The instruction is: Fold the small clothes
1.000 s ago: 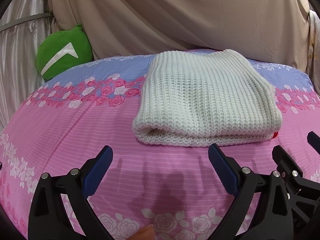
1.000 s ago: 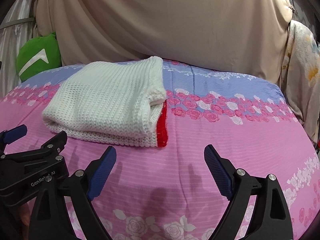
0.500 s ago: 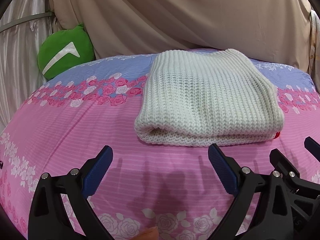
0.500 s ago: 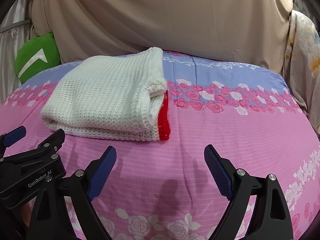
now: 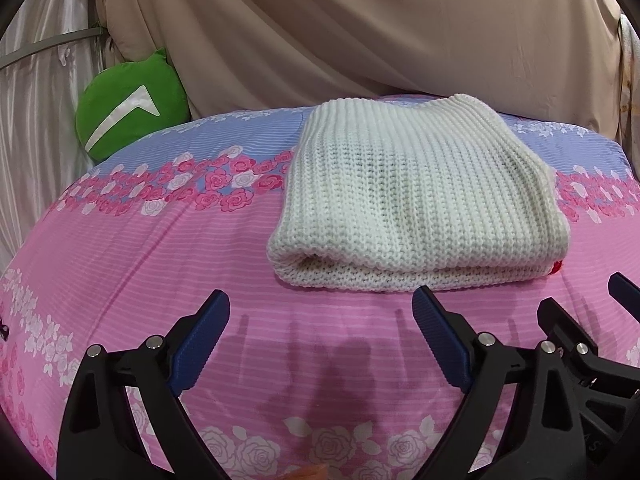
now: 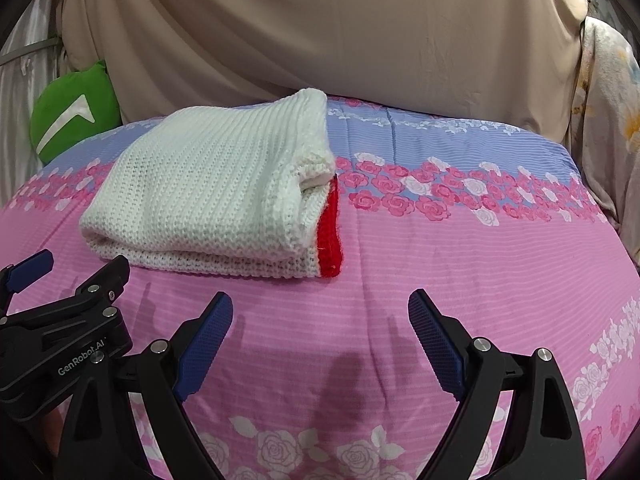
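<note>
Nothing shifted lately: folded sweater (image 5: 420, 204) just ahead of left claw (image 5: 320, 336), ahead-left of right claw (image 6: 320, 334); both wide, empty. Probably finished.

A folded cream-white chunky-knit sweater (image 5: 420, 204) lies on the pink rose-printed bedsheet (image 5: 160, 264), ahead of the jaws and shifted toward the right one, its rolled near edge just beyond the right fingertip. A sliver of red trim (image 5: 557, 267) peeks out at its right near corner. The left gripper (image 5: 320, 312) has its blue-padded jaws spread wide with only bare sheet between them. Beside the right jaw, part of the right gripper (image 5: 580, 344) intrudes. Far off beyond the left jaw sits a round green plush cushion (image 5: 128, 108) against a beige draped cloth (image 5: 360, 28).
</note>
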`<control>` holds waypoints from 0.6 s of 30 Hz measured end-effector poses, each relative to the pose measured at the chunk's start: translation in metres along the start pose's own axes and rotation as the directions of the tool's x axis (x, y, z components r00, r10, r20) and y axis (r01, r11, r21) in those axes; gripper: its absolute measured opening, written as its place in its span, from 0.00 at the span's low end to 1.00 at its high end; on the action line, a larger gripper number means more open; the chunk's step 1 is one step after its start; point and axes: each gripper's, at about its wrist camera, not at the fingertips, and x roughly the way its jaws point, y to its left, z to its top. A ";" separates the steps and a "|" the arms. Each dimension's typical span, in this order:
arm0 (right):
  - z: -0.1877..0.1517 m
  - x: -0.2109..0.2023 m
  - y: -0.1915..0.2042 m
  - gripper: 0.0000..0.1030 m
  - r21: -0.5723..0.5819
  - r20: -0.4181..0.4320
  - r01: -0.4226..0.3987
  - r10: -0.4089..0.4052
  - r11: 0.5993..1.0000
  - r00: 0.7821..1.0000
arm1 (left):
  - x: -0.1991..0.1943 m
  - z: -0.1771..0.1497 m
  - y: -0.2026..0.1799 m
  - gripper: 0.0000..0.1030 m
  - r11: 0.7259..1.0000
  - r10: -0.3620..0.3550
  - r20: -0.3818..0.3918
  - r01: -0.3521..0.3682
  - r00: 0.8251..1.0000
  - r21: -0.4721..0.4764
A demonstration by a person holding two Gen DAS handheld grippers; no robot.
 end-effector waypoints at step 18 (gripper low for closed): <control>0.000 0.001 0.001 0.85 -0.010 -0.006 0.002 -0.002 1.000 1.000 | 0.004 -0.001 0.001 0.89 1.000 0.012 -0.019 -0.012 1.000 -0.009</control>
